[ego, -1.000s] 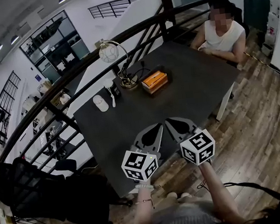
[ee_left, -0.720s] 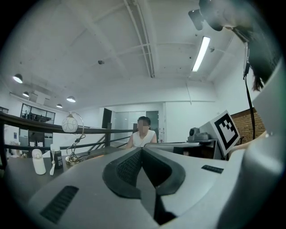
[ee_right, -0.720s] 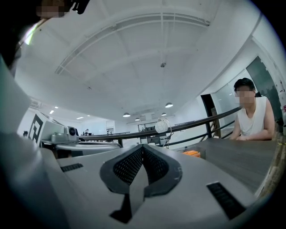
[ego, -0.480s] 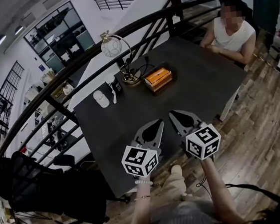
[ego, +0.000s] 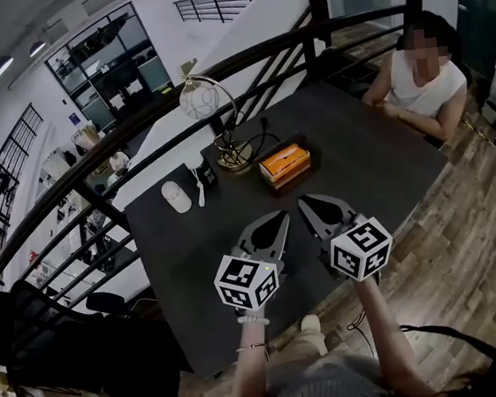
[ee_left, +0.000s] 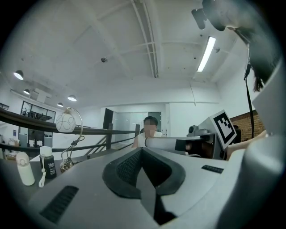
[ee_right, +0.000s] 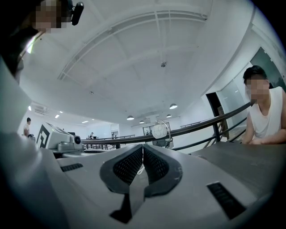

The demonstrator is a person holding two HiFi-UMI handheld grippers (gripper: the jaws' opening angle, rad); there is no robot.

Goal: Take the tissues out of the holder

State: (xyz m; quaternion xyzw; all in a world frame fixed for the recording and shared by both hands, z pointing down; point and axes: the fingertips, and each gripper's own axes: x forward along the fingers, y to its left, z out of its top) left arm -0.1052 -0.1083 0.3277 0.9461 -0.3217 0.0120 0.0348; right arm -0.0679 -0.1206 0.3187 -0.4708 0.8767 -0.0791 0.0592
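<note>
An orange tissue pack sits in a dark wooden holder (ego: pixel 285 164) at the far middle of the dark table (ego: pixel 359 154). Both grippers hover side by side over the table's near edge, well short of the holder. My left gripper (ego: pixel 275 221) is shut with nothing between its pads, as the left gripper view (ee_left: pixel 141 152) shows. My right gripper (ego: pixel 308 204) is shut and empty too, its jaws meeting in the right gripper view (ee_right: pixel 143 150). Neither gripper view shows the holder.
A gold arc lamp with a globe (ego: pixel 207 109), a small dark bottle (ego: pixel 207 173), and a white oval object (ego: pixel 176 196) stand at the table's far left. A person in a white top (ego: pixel 421 75) sits at the far right. A black railing (ego: pixel 241 60) runs behind.
The head view has shifted closer to the table, so the holder sits lower in view. Both grippers stay shut and have moved slightly forward over the table edge.
</note>
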